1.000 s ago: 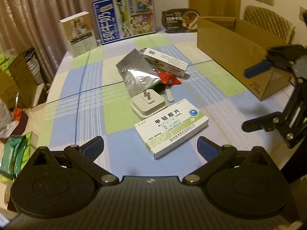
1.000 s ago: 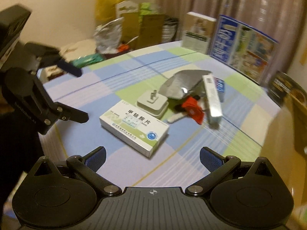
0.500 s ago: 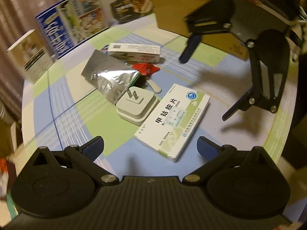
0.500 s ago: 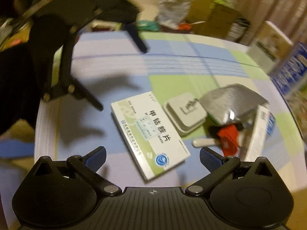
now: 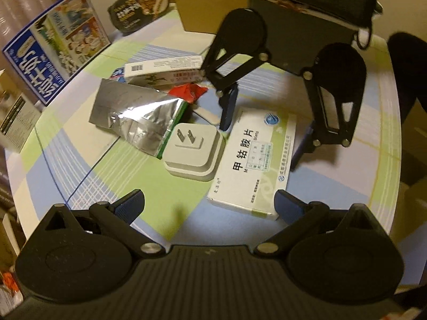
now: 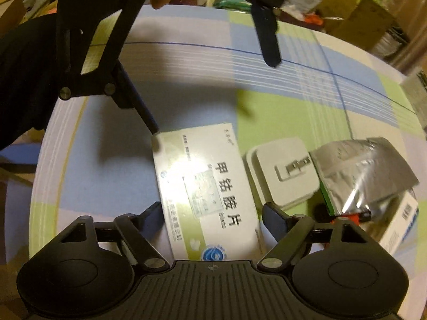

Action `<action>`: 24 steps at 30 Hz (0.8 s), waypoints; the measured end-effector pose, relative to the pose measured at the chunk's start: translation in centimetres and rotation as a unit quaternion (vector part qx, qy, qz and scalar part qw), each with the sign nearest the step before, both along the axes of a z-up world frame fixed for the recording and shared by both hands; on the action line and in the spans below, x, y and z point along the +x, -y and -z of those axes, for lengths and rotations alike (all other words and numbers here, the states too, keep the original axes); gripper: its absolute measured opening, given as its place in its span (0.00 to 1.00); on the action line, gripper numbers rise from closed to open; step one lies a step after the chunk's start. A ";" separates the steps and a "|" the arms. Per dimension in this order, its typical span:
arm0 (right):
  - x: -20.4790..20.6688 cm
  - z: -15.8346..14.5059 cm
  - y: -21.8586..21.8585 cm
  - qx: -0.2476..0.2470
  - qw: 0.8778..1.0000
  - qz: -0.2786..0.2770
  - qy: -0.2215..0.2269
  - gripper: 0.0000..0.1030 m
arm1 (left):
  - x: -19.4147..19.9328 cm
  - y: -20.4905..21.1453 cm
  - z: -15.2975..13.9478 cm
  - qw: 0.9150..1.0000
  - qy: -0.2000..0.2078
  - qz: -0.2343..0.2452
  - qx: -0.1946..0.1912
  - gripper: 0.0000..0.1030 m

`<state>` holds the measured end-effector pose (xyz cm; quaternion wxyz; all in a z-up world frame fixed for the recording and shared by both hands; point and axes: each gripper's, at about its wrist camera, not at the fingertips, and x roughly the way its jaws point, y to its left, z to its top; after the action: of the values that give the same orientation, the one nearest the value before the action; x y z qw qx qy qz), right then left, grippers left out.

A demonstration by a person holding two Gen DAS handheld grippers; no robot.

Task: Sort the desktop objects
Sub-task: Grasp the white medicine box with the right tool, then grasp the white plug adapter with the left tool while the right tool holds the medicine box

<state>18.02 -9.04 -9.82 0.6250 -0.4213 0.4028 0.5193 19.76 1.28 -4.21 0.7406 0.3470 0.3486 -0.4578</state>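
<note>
table [image 5: 149,176]: round, covered in a blue, green and cream checked cloth; carried all the loose items.
cardboard box [image 5: 213,5]: open brown carton at the far edge, probably the sorting bin, though its inside was hidden.
medicine box [image 5: 253,160]: flat white and green card carton with black Chinese print, lay flat near the table's front edge, touching the charger. Judged light, stiff on its long edges, crushable on the broad faces; best taken across the narrow width.
foil pouch [image 5: 133,112]: crinkled silver bag, soft and slippery, overlapped the charger's corner.
charger [image 5: 192,152]: white square plug adapter, prongs up, hard and compact.
right gripper [image 6: 210,221]: spread wide, one finger either side of the medicine box's width, not clenched, nothing grasped.
left gripper [image 5: 208,208]: spread wide, held nothing, hung above the box's near end.
risk: a hard pinch could dent the card.
</note>
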 end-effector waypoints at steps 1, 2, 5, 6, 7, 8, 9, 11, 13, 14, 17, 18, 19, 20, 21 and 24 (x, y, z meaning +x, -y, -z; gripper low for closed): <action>0.2 0.0 -0.2 -0.003 1.000 -0.004 -0.004 0.73 | 0.0 0.0 0.1 1.000 -0.001 0.005 0.002 0.99; 0.3 0.1 -0.3 -0.006 1.000 -0.008 -0.008 0.72 | 0.0 0.0 0.2 1.000 -0.003 0.008 0.003 0.99; 0.5 0.2 -0.7 -0.010 1.000 -0.011 -0.013 0.70 | 0.1 0.1 0.5 1.000 -0.011 0.017 0.003 0.99; 0.4 0.2 -0.6 -0.013 1.000 -0.013 -0.013 0.70 | 0.2 0.1 0.6 1.000 -0.011 0.017 0.004 0.98; 0.4 0.1 -0.5 -0.016 1.000 -0.015 -0.013 0.69 | 0.3 0.2 0.7 1.000 -0.012 0.017 0.005 0.99; 0.1 0.1 -0.5 -0.020 1.000 -0.018 -0.016 0.68 | 0.3 0.2 0.7 1.000 -0.013 0.019 0.006 0.98; 0.0 0.1 -0.2 -0.023 0.999 -0.021 -0.020 0.68 | 0.4 0.3 0.8 1.000 -0.014 0.022 0.006 0.99; -0.4 0.1 0.5 -0.035 0.999 -0.027 -0.025 0.68 | 0.7 0.6 0.8 0.999 -0.013 0.028 0.010 0.99; -0.7 0.1 1.3 -0.047 0.998 -0.030 -0.023 0.68 | 1.0 1.0 0.9 0.999 -0.009 0.036 0.016 0.99; -0.7 0.1 1.8 -0.053 0.998 -0.029 -0.022 0.68 | 1.2 1.2 1.0 0.999 -0.008 0.038 0.018 0.99; -0.8 0.1 3.3 -0.066 0.997 -0.020 -0.018 0.68 | 2.1 2.0 1.2 0.999 -0.009 0.043 0.021 0.99; -0.8 0.2 3.7 -0.069 0.997 -0.016 -0.018 0.68 | 2.5 2.3 1.4 0.999 -0.011 0.042 0.020 0.98; -0.7 0.2 4.1 -0.071 0.997 -0.012 -0.017 0.68 | 2.9 2.6 1.5 0.999 -0.016 0.039 0.018 0.98; -0.8 0.1 4.5 -0.072 0.997 -0.010 -0.017 0.68 | 3.4 3.0 1.7 0.999 -0.022 0.037 0.016 0.98; -0.8 0.1 4.8 -0.072 0.997 -0.008 -0.017 0.68 | 3.9 3.3 1.9 0.999 -0.028 0.035 0.015 0.98; -1.9 0.0 4.9 -0.071 0.997 -0.004 -0.016 0.68 | 5.0 4.2 2.5 0.999 -0.035 0.032 0.013 0.91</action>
<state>16.14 -13.92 -9.82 0.5848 -0.4579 0.4470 0.4984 24.75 -2.93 -6.70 0.7087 0.3514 0.3687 -0.4882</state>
